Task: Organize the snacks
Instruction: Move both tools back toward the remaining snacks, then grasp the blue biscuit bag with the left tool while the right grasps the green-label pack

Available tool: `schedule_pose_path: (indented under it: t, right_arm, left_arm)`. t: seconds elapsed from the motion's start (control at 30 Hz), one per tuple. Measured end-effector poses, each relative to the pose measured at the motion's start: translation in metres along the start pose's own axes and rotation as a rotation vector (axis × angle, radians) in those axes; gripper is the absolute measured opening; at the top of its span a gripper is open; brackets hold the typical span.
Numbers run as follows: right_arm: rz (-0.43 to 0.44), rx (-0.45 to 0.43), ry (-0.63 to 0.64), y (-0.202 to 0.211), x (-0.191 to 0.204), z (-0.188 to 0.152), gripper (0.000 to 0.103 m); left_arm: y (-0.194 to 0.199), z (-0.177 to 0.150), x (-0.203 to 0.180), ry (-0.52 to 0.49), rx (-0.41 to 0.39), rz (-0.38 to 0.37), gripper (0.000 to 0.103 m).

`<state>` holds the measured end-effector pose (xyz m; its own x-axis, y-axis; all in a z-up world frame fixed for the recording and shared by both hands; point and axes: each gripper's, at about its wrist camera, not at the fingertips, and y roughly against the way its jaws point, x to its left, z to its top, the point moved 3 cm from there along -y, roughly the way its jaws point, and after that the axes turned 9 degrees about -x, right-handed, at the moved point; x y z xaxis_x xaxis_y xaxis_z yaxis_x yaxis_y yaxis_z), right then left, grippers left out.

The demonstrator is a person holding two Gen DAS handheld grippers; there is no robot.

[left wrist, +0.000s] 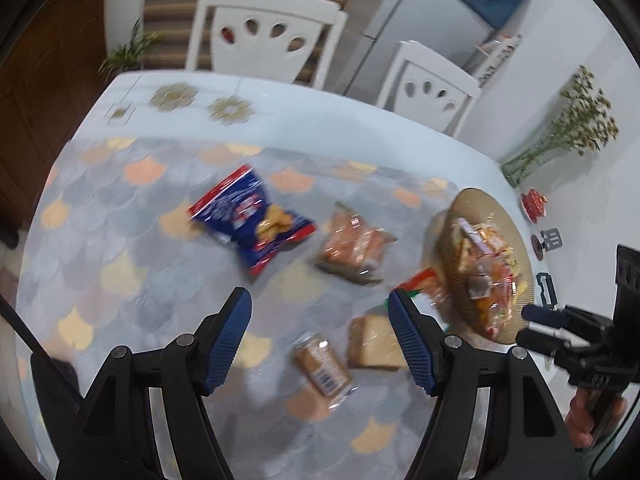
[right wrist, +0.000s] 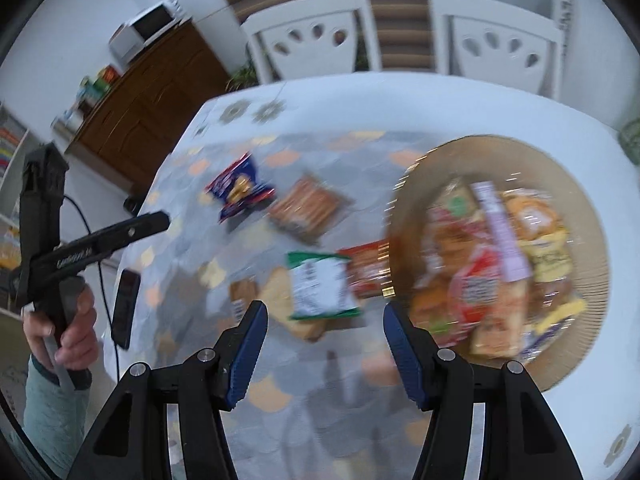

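A round tan basket point(right wrist: 576, 184) holds several snack packets; it also shows in the left wrist view point(left wrist: 476, 204). Loose on the table lie a blue chip bag point(left wrist: 252, 220) point(right wrist: 240, 190), an orange clear-wrapped packet point(left wrist: 354, 244) point(right wrist: 308, 208), a small brown packet point(left wrist: 322, 372), a tan packet point(left wrist: 374, 344), a green-and-white packet point(right wrist: 322, 286) and a red packet point(right wrist: 366, 274). My left gripper point(left wrist: 320, 340) is open and empty above the brown and tan packets. My right gripper point(right wrist: 324, 352) is open and empty just below the green-and-white packet, left of the basket.
The table point(left wrist: 120, 248) has a scale-patterned cloth. Two white chairs point(left wrist: 260, 32) point(left wrist: 428, 88) stand at its far side. A vase of flowers point(left wrist: 560, 140) and a red dish point(left wrist: 534, 204) sit right of the basket. A black phone-like object point(right wrist: 126, 308) lies at the table's left edge.
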<state>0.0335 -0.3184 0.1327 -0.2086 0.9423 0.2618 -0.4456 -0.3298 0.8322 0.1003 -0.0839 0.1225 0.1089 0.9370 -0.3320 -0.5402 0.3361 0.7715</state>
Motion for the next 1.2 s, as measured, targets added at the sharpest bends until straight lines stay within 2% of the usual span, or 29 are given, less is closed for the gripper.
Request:
schedule_pose_path:
  t: [0.13,0.23,0.43,0.53,0.63,0.73,0.93,1.03,1.1,1.13,1.2]
  right_arm:
    - [0.024,0.045,-0.013,-0.025,0.019,-0.007,0.058]
    - [0.027,0.059,-0.074,-0.042,0.024,-0.010,0.058]
    - [-0.059,0.013,-0.176,-0.066,0.015,-0.009,0.058]
    - [-0.117,0.024,-0.160,-0.082,0.015,-0.003,0.058]
    - [-0.167,0.041,-0.153,-0.097,0.011,0.000,0.058]
    - [-0.190,0.071,-0.156,-0.111,0.006,0.002,0.058]
    - [-0.217,0.125,-0.150,-0.132,0.000,0.000,0.058]
    - [-0.192,0.121,-0.181,-0.135,-0.003,0.000,0.058]
    - [-0.182,0.124,-0.179,-0.138,-0.004,-0.001,0.050]
    - [-0.179,0.120,-0.179,-0.138,-0.004,-0.002,0.050]
    - [-0.178,0.106,-0.178,-0.135,-0.003,-0.003,0.049]
  left_arm:
    - [-0.008,-0.001,0.025,0.043,0.018,-0.001,0.069]
    - [-0.020,0.006,0.042,0.099,0.023,-0.004,0.069]
    - [-0.067,0.022,0.073,0.213,0.054,0.032,0.069]
    - [-0.088,0.028,0.080,0.259,0.072,0.008,0.069]
    - [-0.104,0.033,0.085,0.279,0.077,0.020,0.069]
    - [-0.118,0.035,0.088,0.317,0.106,-0.007,0.069]
    - [-0.141,0.034,0.087,0.330,0.138,0.006,0.069]
    - [-0.146,0.035,0.082,0.315,0.128,0.021,0.069]
    - [-0.148,0.036,0.078,0.286,0.127,0.044,0.069]
    - [-0.150,0.037,0.076,0.269,0.128,0.057,0.069]
    - [-0.151,0.038,0.071,0.234,0.122,0.084,0.062]
